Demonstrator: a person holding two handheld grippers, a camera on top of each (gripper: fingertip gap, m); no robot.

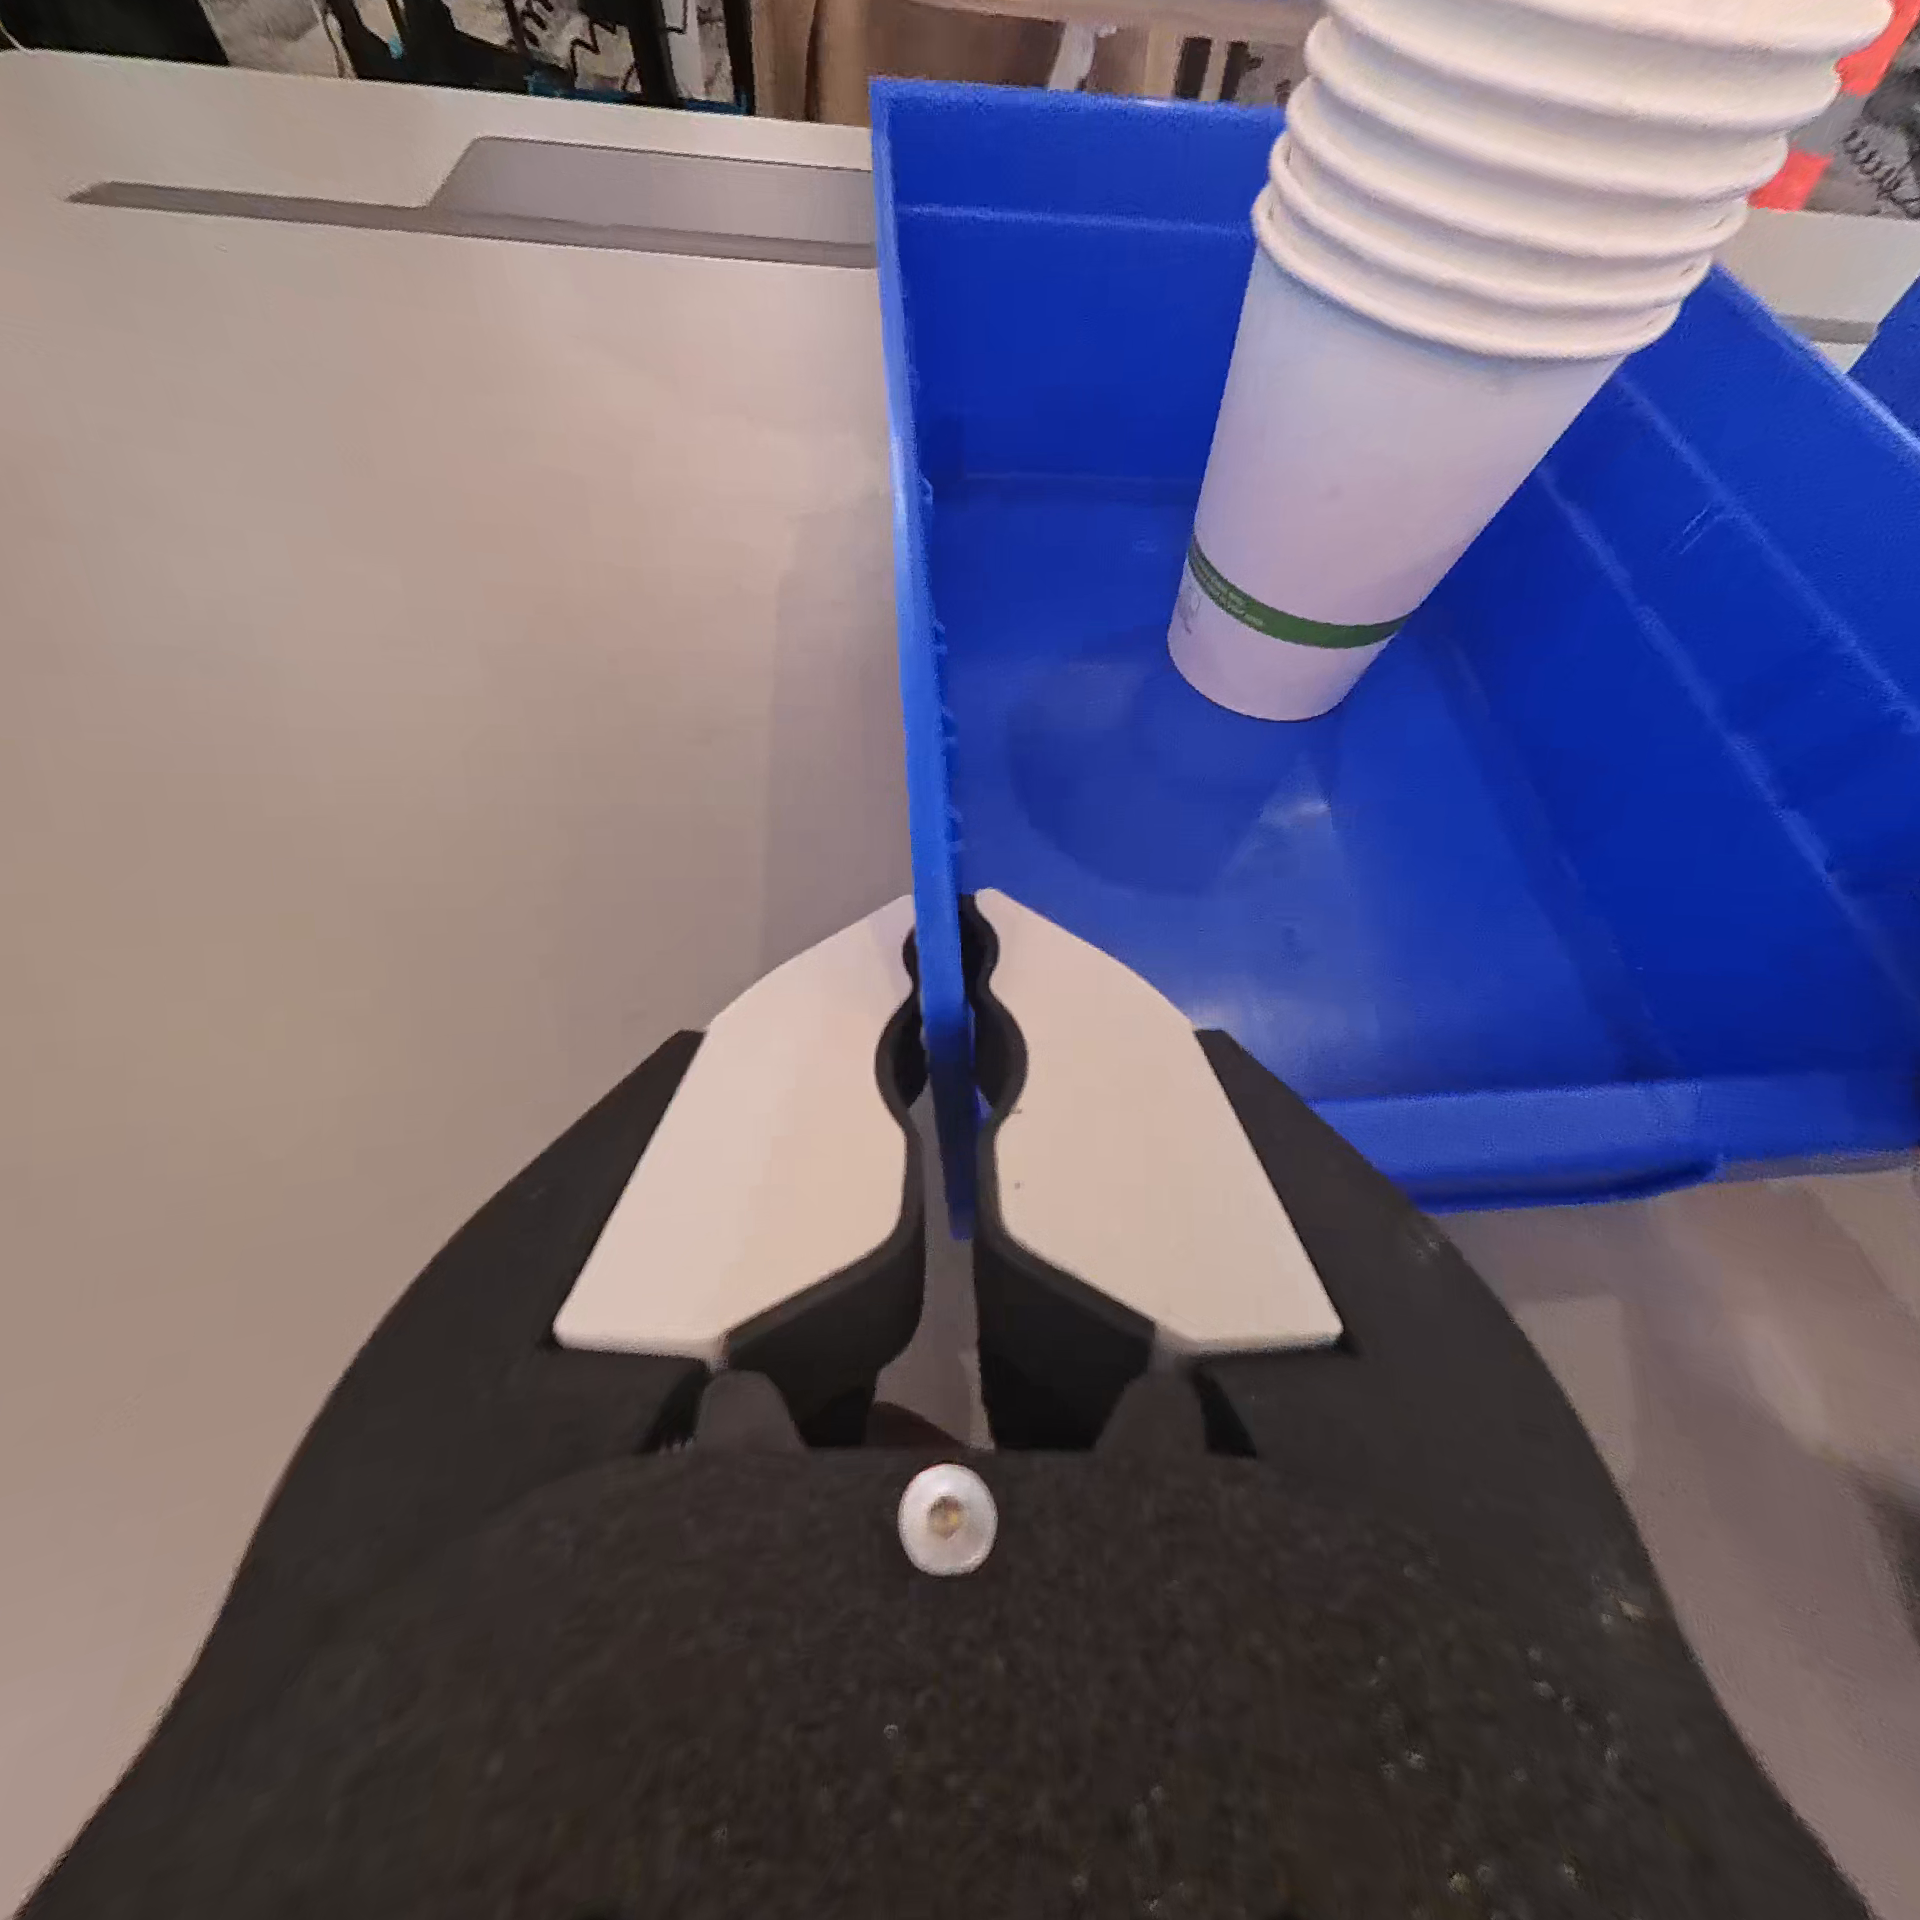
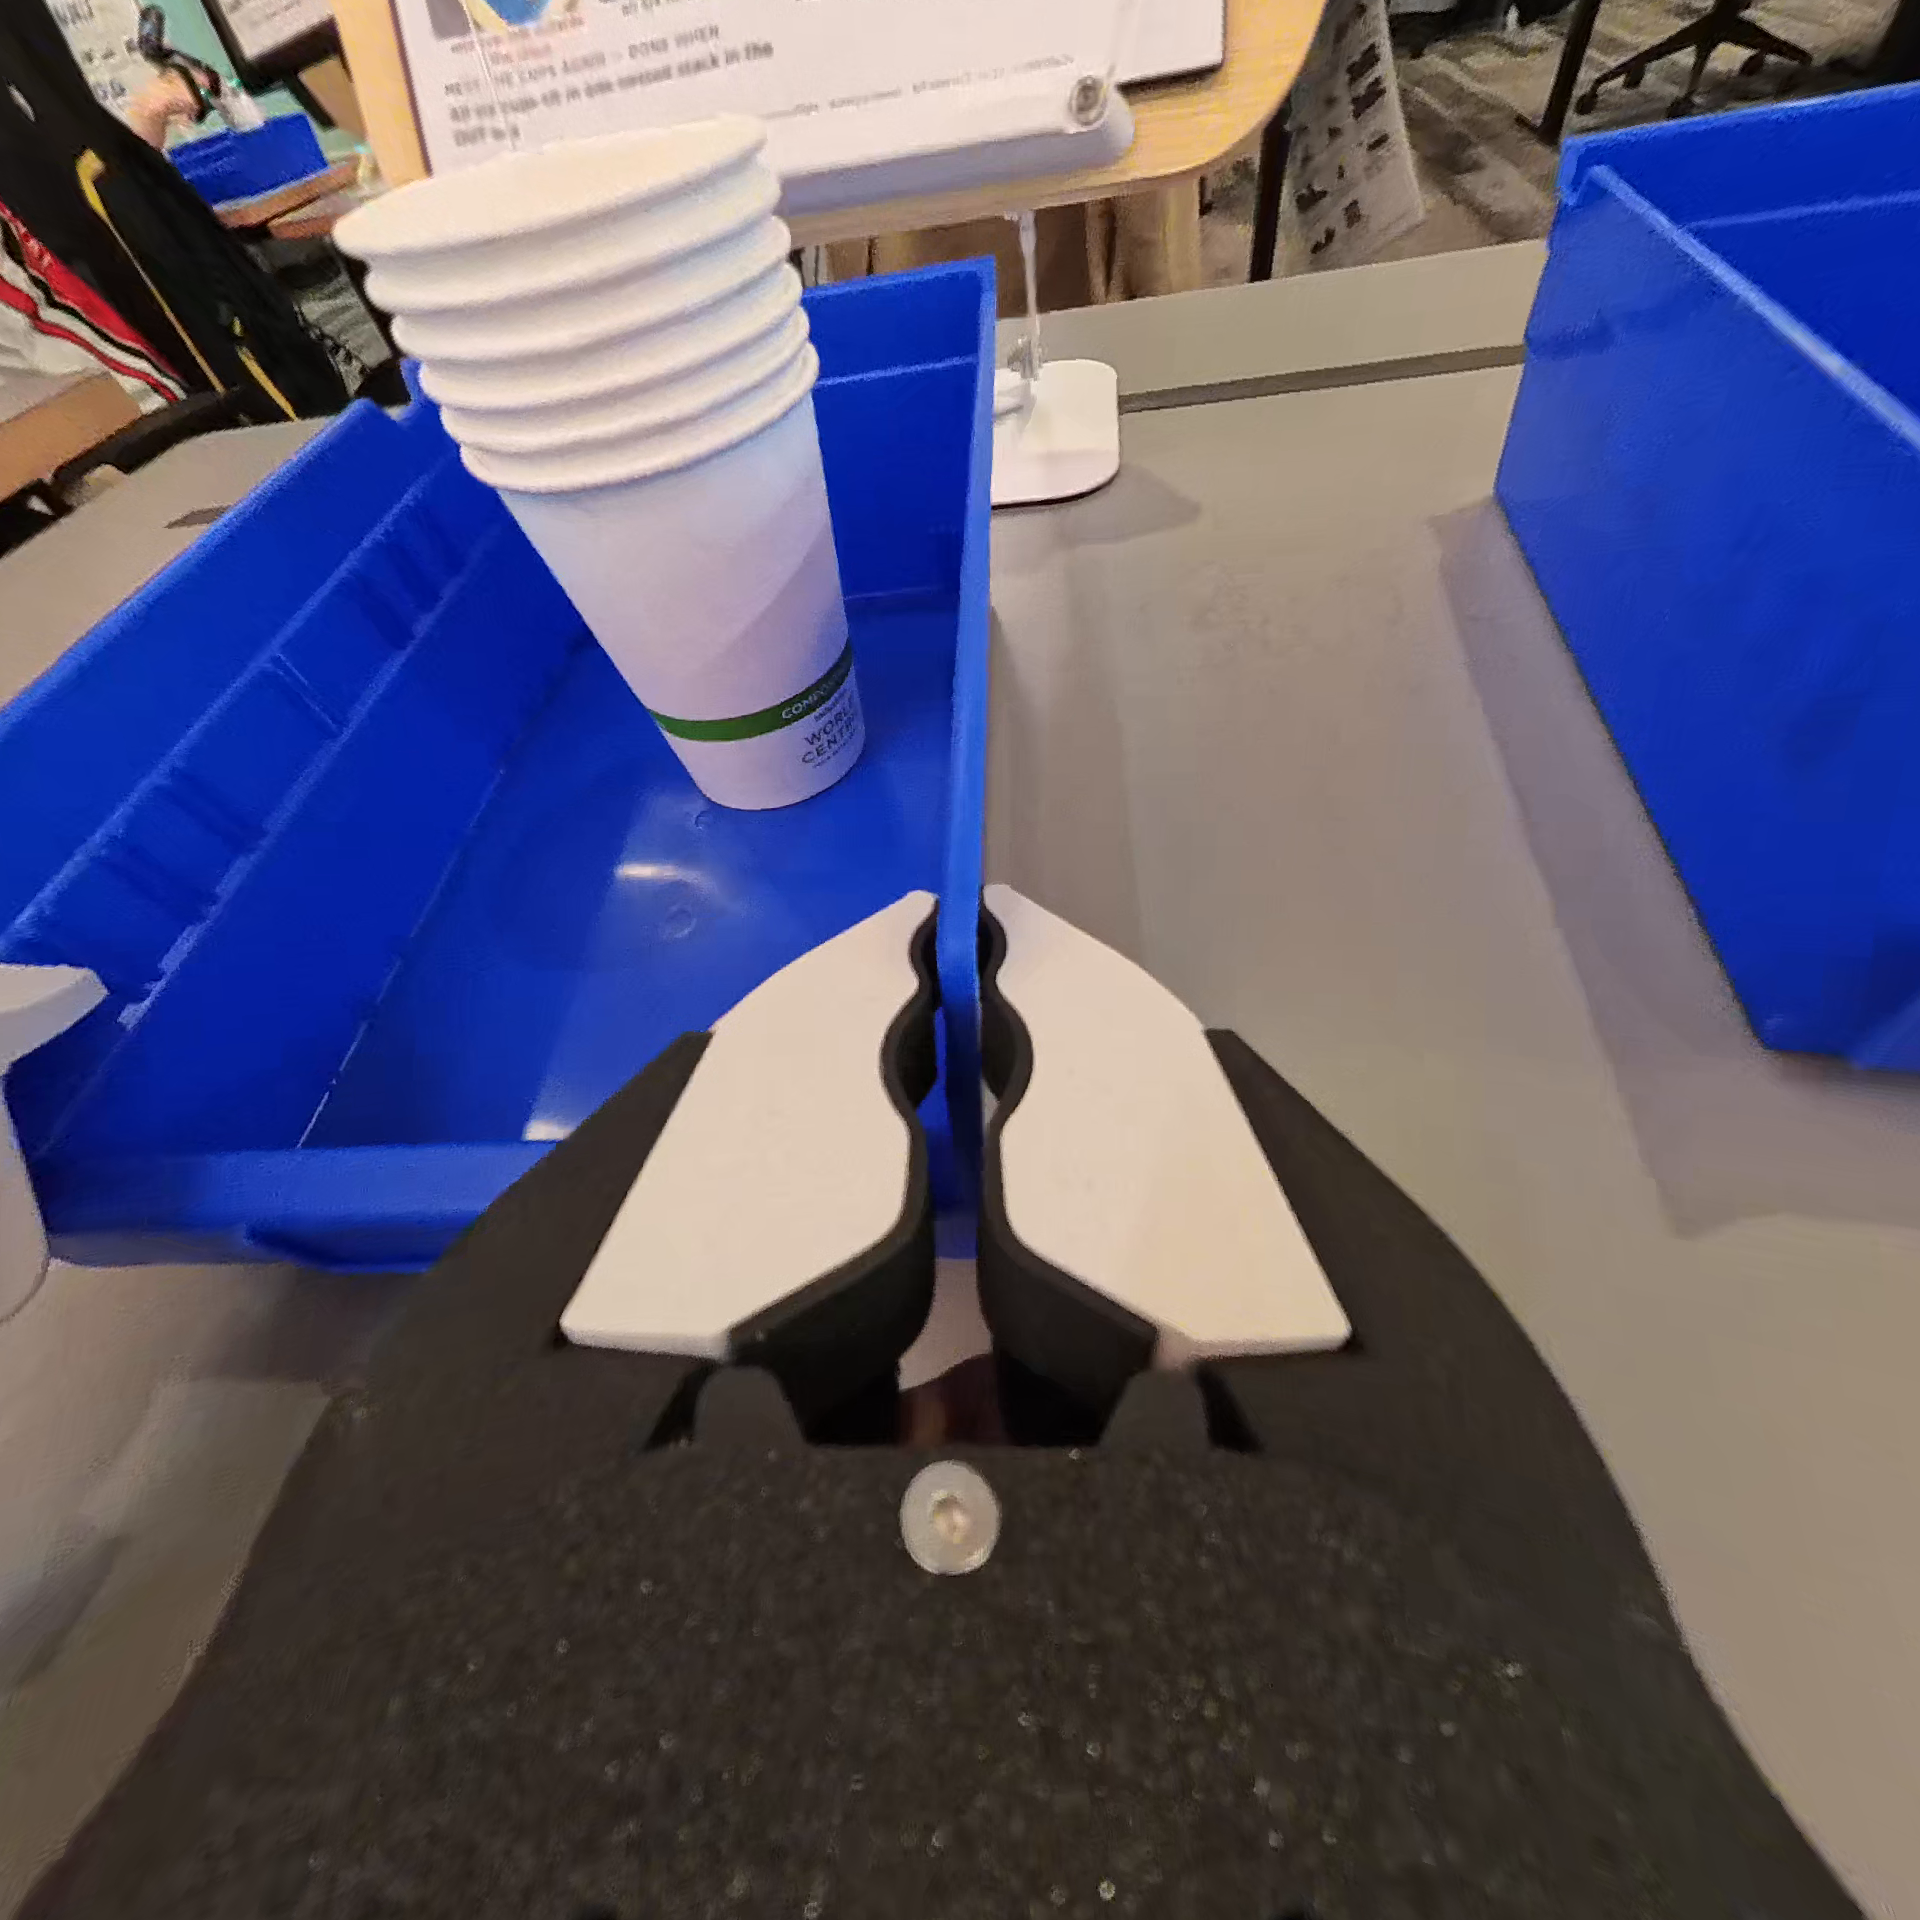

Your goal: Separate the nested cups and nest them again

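A stack of several nested white paper cups [image 1: 1382,416] with a green band stands upright inside a blue bin [image 1: 1558,831]; it also shows in the right wrist view [image 2: 665,499]. My left gripper [image 1: 943,925] is shut on the bin's left side wall [image 1: 925,623], pads pressed on both faces of it. My right gripper [image 2: 961,914] is shut on the same blue bin [image 2: 312,831] at its right side wall [image 2: 971,623]. The edge of the left gripper [image 2: 42,1008] shows at the far left of the right wrist view.
A second blue bin [image 2: 1714,571] stands to the right on the grey table [image 2: 1299,779]. A white sign stand [image 2: 1049,436] is behind the first bin. The pale tabletop [image 1: 416,675] lies left of the bin. A person's sleeve [image 2: 73,291] is at the back left.
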